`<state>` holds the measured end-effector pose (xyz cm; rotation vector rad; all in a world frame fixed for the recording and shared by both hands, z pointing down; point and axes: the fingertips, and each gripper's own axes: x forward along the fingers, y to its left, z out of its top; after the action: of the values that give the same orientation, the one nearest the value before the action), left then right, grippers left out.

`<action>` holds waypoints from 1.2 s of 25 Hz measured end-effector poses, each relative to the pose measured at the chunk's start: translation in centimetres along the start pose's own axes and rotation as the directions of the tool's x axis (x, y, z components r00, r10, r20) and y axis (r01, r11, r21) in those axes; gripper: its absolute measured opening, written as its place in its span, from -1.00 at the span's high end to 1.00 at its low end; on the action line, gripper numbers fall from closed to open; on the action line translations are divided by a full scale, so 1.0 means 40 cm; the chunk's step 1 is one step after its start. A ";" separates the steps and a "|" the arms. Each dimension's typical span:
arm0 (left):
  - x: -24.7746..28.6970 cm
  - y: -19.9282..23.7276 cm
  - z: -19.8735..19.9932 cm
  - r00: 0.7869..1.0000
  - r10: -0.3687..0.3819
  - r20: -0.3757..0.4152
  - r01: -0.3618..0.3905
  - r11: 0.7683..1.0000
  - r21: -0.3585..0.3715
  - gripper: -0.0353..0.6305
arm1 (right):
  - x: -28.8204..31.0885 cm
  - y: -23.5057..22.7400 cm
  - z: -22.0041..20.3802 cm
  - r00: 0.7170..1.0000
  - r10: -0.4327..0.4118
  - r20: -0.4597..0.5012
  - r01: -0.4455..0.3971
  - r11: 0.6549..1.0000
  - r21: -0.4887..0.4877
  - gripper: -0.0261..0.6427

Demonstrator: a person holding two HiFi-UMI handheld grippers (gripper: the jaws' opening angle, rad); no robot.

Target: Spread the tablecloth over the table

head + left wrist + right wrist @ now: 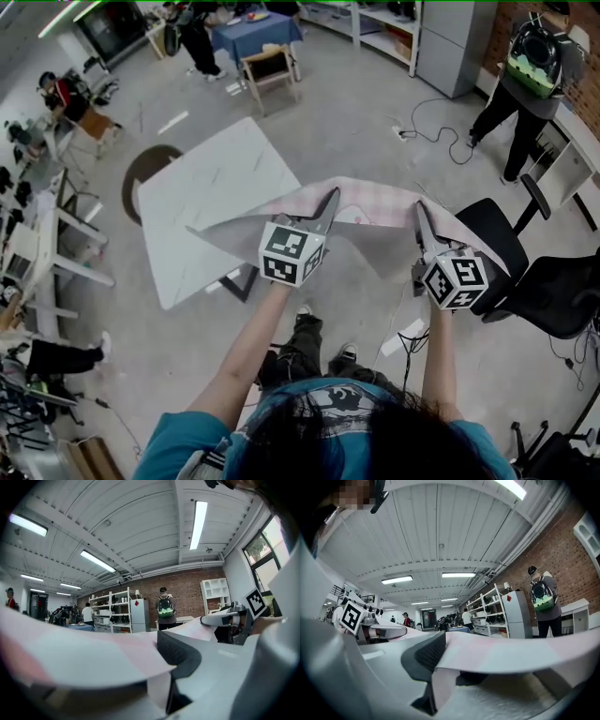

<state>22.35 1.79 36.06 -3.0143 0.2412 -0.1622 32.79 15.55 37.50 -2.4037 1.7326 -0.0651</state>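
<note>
A pink-and-white checked tablecloth (375, 202) hangs stretched in the air between my two grippers, its far edge drooping toward the white table (216, 187) at the left. My left gripper (328, 199) is shut on the cloth's left part, and my right gripper (419, 212) is shut on its right part. In the left gripper view the cloth (93, 653) runs between the jaws of the left gripper (161, 667), with the right gripper (225, 619) beyond. In the right gripper view the cloth (511, 653) passes through the right gripper (445, 670).
Two black office chairs (525, 267) stand close on the right. A person with a green backpack (530, 66) stands at the far right by shelves. Cables (431, 127) lie on the floor. A wooden chair (270, 70) and a blue-covered table (255, 33) are at the back.
</note>
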 end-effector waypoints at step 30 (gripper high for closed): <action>0.248 0.859 0.266 0.958 -0.105 0.266 0.041 0.971 0.236 0.65 | 0.804 0.253 0.222 0.973 0.062 0.221 -0.038 0.993 -0.112 0.72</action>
<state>28.10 -32.42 22.38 -2.7734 0.0769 0.2115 34.85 -16.88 24.86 -2.3322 1.7305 0.3020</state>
